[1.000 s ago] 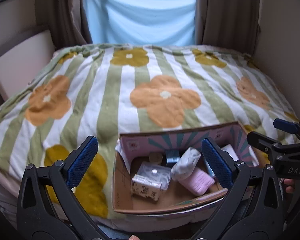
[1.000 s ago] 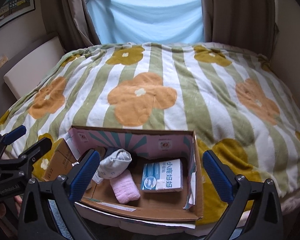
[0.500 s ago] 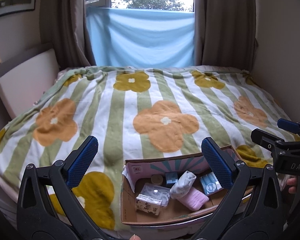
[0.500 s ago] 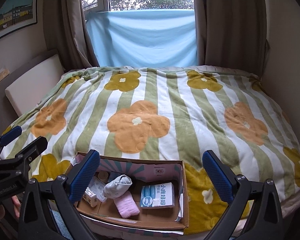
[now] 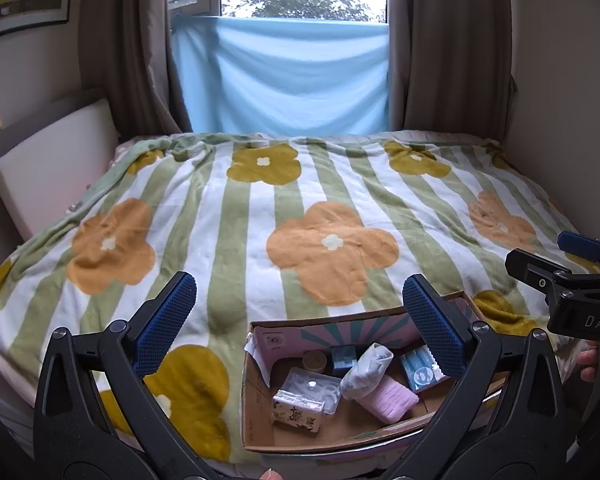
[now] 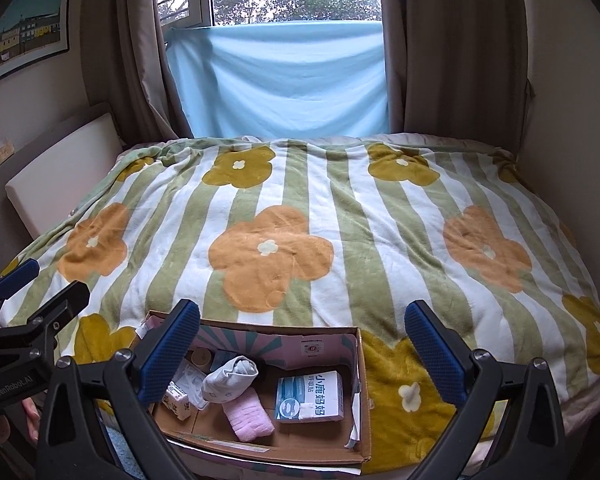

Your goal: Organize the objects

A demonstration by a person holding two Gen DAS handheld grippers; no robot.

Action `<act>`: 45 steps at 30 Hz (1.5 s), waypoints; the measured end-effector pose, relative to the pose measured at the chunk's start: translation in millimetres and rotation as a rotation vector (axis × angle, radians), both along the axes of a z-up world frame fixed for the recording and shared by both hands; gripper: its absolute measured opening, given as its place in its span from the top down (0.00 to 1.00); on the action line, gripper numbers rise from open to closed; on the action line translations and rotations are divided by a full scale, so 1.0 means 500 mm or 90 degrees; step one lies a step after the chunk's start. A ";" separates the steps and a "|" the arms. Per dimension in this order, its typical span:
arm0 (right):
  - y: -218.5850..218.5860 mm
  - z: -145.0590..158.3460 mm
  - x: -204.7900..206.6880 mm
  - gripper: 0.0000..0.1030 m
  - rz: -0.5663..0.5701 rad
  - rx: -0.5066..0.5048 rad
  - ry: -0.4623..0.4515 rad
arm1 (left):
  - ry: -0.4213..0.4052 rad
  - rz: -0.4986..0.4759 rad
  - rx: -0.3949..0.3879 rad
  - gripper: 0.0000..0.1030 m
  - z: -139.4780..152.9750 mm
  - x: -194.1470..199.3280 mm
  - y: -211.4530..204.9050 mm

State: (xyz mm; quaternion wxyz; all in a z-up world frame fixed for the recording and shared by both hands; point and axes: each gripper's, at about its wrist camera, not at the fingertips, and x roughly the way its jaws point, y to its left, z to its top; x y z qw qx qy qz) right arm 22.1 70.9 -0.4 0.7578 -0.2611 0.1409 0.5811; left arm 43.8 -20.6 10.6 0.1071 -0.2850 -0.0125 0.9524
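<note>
At the near edge of the bed, on the green-and-white striped blanket with orange and mustard flowers [image 6: 340, 216], sat an open brown cardboard box with a pink patterned inner wall [image 6: 358, 364]. Inside the box, a rolled grey-and-white sock [image 6: 230, 378] lay on a folded pink towel [image 6: 250, 416] near the middle. Toward the box's right wall rested a blue-and-white packet printed with Chinese characters [image 6: 310, 394]. Toward its left wall were a clear plastic tray [image 5: 312, 386] and, touching that tray's near side, a small white printed tissue pack [image 5: 298, 410]. Against the box's far wall stood a small round tan jar [image 5: 315, 360] beside a small dark blue box [image 5: 344, 354].

The left gripper [image 5: 300, 320] hung above and short of the box, its blue-padded fingers spread wide with nothing between them. The right gripper [image 6: 306, 350] was likewise held over the box's near side, its jaws wide apart and empty. Each gripper showed at the edge of the other's view, beside the box.

Beyond the box, at the far end of the bed, a light blue cloth [image 6: 276, 80] hung across the lower window between brown curtains [image 6: 460, 48].
</note>
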 end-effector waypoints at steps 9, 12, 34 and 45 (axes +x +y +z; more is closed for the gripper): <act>0.000 0.007 -0.002 0.01 -0.001 0.003 -0.009 | 0.000 -0.005 0.002 0.00 -0.001 0.003 0.004; 0.001 0.009 -0.002 0.01 -0.001 0.003 -0.009 | 0.000 -0.005 -0.001 0.00 -0.001 0.002 0.003; 0.001 0.009 -0.002 0.01 -0.001 0.002 -0.009 | -0.007 -0.003 0.002 0.00 -0.003 -0.002 0.001; 0.001 0.008 -0.002 0.01 -0.001 0.003 -0.008 | -0.009 -0.001 0.001 0.00 -0.007 0.000 0.002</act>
